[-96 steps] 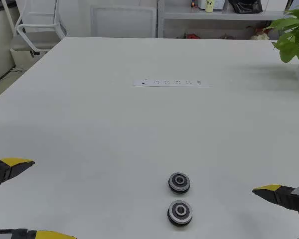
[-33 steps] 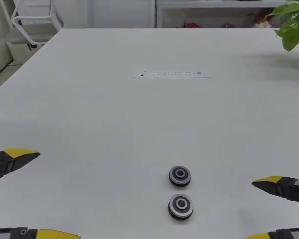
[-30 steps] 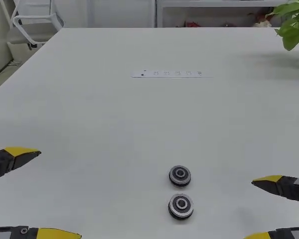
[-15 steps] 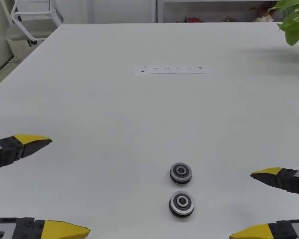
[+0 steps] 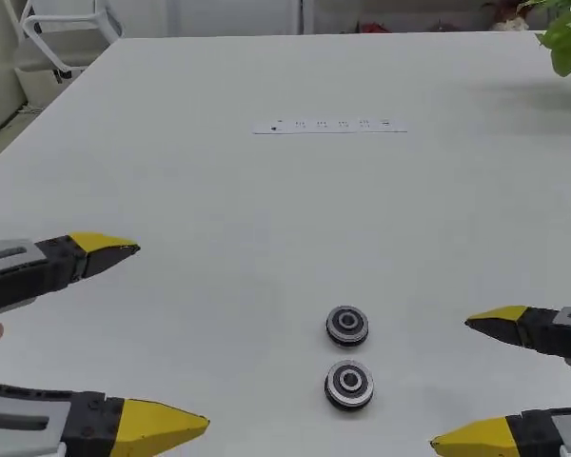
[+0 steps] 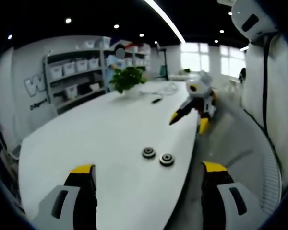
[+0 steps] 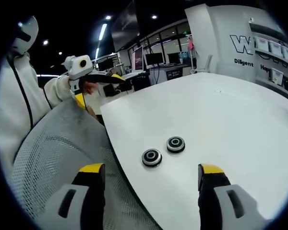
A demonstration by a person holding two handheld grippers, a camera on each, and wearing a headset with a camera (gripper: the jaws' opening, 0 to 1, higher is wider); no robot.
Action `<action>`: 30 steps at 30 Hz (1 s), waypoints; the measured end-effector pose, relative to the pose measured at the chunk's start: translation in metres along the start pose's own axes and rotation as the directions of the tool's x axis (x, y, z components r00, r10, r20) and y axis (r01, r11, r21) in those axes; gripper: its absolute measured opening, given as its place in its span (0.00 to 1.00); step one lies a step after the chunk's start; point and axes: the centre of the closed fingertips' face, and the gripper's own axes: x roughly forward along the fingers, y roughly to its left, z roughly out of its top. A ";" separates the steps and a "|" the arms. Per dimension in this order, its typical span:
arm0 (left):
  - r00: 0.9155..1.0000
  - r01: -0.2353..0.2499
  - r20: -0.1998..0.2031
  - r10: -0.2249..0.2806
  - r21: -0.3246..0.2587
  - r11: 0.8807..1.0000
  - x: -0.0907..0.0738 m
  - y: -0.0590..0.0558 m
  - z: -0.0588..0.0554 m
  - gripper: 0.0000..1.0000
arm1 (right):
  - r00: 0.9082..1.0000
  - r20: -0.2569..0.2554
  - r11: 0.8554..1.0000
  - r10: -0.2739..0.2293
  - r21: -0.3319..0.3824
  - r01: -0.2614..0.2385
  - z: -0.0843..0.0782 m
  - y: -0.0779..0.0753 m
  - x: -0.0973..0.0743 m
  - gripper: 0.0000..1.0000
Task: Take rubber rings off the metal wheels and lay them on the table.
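Plainly, both metal wheels lie flat on the white table [image 5: 314,209] close to its near edge. The far wheel [image 5: 347,326] and the near wheel [image 5: 348,384] sit just apart, one behind the other. Each is round, so neither has a long axis across the tabletop. The bore faces straight up, and the pair lines up near to far. A dark rubber ring [image 5: 347,405] wraps the rim of the near wheel, and the far wheel wears one as well, so nothing is off yet.

The left gripper [image 5: 160,338] hangs at the left, well apart from the wheels, its yellow-tipped jaws spread wide and gripping nothing. The right gripper [image 5: 454,383] sits nearer the wheels on their right, jaws likewise spread and bare.

I judge that the wheels are stiff and dense for their size, and likely to skate on the smooth top if pushed from one side. The rings should be soft, stretchy and grippy, seated snugly on the rim. One gripper would best clamp a wheel across its metal sides to pin it. The other could then pinch the ring at the outer edge and peel it over the rim.
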 end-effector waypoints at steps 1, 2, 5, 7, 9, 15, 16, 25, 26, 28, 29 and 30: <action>1.000 0.006 0.007 -0.006 0.000 1.000 0.002 -0.001 0.003 0.91 | 1.000 0.005 1.000 0.002 -0.004 -0.001 0.001 0.000 0.000 0.75; 1.000 0.010 0.010 -0.010 0.003 1.000 0.003 -0.001 0.005 0.91 | 1.000 0.012 1.000 0.004 -0.010 -0.004 0.003 0.000 0.000 0.74; 1.000 0.022 0.019 -0.023 0.017 1.000 0.007 -0.003 0.011 0.90 | 1.000 0.027 1.000 0.011 -0.021 -0.010 0.007 0.001 0.000 0.73; 0.999 0.029 0.026 -0.030 0.022 0.999 0.009 -0.003 0.015 0.89 | 0.999 0.037 0.999 0.015 -0.029 -0.014 0.010 0.000 0.000 0.71; 0.999 0.036 0.031 -0.037 0.029 0.999 0.013 -0.006 0.022 0.87 | 0.999 0.048 0.999 0.020 -0.037 -0.019 0.013 0.000 0.000 0.69; 0.994 0.083 0.069 -0.090 0.092 0.992 0.026 -0.019 0.048 0.84 | 0.997 0.070 0.998 0.039 -0.054 -0.035 0.020 0.000 0.002 0.66; 0.993 0.085 0.071 -0.092 0.101 0.991 0.028 -0.020 0.050 0.83 | 0.997 0.071 0.998 0.042 -0.057 -0.038 0.021 0.000 0.002 0.66; 0.987 0.101 0.111 -0.115 0.124 0.987 0.054 -0.021 0.061 0.84 | 0.993 0.095 0.995 0.076 -0.072 -0.070 0.026 0.001 0.006 0.60; 0.987 0.109 0.106 -0.122 0.124 0.986 0.057 -0.022 0.059 0.85 | 0.992 0.098 0.995 0.079 -0.072 -0.072 0.027 0.000 0.006 0.60; 0.985 0.137 0.084 -0.149 0.129 0.982 0.064 -0.027 0.054 0.84 | 0.991 0.105 0.995 0.085 -0.069 -0.078 0.028 0.000 0.008 0.58; 0.983 0.151 0.080 -0.162 0.130 0.980 0.066 -0.029 0.052 0.81 | 0.990 0.108 0.994 0.088 -0.069 -0.081 0.028 0.000 0.009 0.57; 0.982 0.160 0.081 -0.172 0.130 0.978 0.070 -0.031 0.051 0.80 | 0.989 0.112 0.994 0.097 -0.069 -0.090 0.028 0.001 0.010 0.57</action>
